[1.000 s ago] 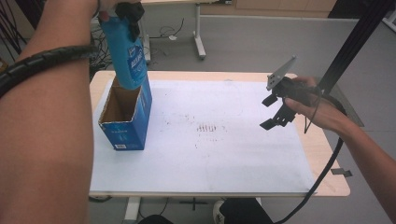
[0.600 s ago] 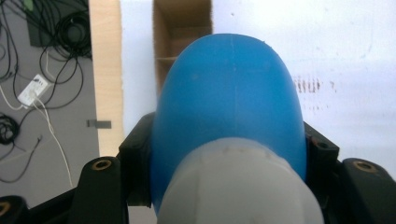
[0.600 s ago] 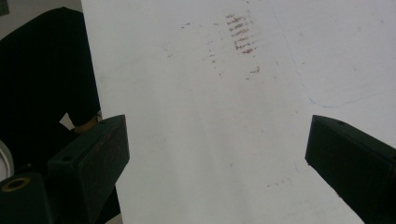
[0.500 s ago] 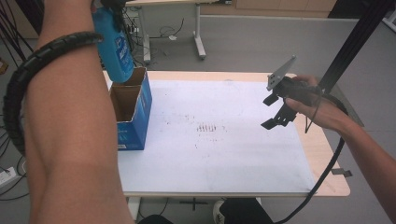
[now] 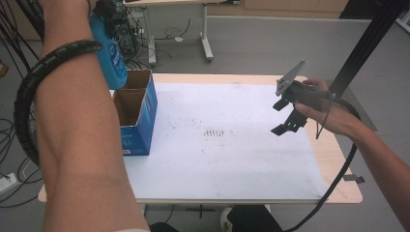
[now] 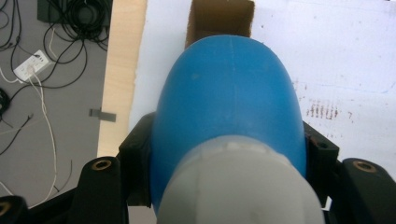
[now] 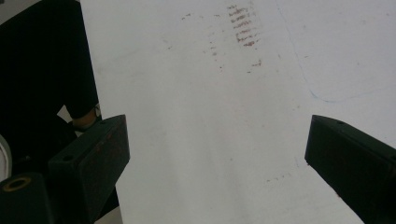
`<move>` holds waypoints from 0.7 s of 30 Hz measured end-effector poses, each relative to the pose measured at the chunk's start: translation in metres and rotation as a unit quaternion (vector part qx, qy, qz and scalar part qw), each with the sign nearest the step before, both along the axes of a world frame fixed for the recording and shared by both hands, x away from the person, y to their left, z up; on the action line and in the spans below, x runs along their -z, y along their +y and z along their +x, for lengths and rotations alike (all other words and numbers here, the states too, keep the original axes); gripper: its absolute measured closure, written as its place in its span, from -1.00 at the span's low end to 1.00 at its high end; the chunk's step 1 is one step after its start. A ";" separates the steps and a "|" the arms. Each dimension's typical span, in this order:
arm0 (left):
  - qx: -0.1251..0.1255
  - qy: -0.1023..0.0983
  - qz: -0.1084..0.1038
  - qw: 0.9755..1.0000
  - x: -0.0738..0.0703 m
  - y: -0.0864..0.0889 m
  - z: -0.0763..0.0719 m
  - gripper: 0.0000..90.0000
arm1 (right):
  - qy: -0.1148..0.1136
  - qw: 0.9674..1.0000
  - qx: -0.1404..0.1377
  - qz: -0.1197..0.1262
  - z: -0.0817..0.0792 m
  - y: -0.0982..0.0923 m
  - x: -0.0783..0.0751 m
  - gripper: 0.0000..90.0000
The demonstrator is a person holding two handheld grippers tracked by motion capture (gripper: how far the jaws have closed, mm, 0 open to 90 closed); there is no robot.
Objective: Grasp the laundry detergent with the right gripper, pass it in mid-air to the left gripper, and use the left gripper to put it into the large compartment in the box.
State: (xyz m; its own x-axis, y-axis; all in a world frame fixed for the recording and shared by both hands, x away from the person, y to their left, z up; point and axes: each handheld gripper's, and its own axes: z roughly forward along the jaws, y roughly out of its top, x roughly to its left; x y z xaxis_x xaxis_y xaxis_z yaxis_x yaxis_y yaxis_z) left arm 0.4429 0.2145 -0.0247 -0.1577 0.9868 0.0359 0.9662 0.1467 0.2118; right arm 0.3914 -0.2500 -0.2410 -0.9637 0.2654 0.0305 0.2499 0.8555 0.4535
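A blue plastic bottle (image 5: 110,53) with a pale cap hangs high above the open blue cardboard box (image 5: 135,113) at the table's left side. My left gripper (image 5: 109,12) is shut on the bottle near its cap end. In the left gripper view the bottle (image 6: 229,102) is squeezed between both jaws, and the box's brown inside (image 6: 219,18) lies beyond its far end. My right gripper (image 5: 286,116) hovers open over the right part of the table, nothing between its fingers (image 7: 93,154).
A white sheet (image 5: 227,140) with faint reddish marks (image 5: 216,133) covers most of the wooden table (image 5: 338,159). Cables and a power strip (image 6: 30,72) lie on the floor at the left. A second desk's legs (image 5: 205,38) stand behind the table.
My left gripper has lifted the bottle up out of the box and a little toward the left. The right gripper has stayed where it was.
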 end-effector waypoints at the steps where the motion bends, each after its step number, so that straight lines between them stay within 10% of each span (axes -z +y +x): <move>1: -0.002 -0.002 -0.001 1.000 0.001 0.001 0.000 -0.17 | 0.001 1.000 0.000 -0.001 0.000 0.000 0.000 -0.85; 21: -0.005 0.011 -0.015 1.000 0.036 0.015 0.005 -0.17 | -0.002 1.000 -0.005 -0.017 0.001 0.004 0.004 -0.85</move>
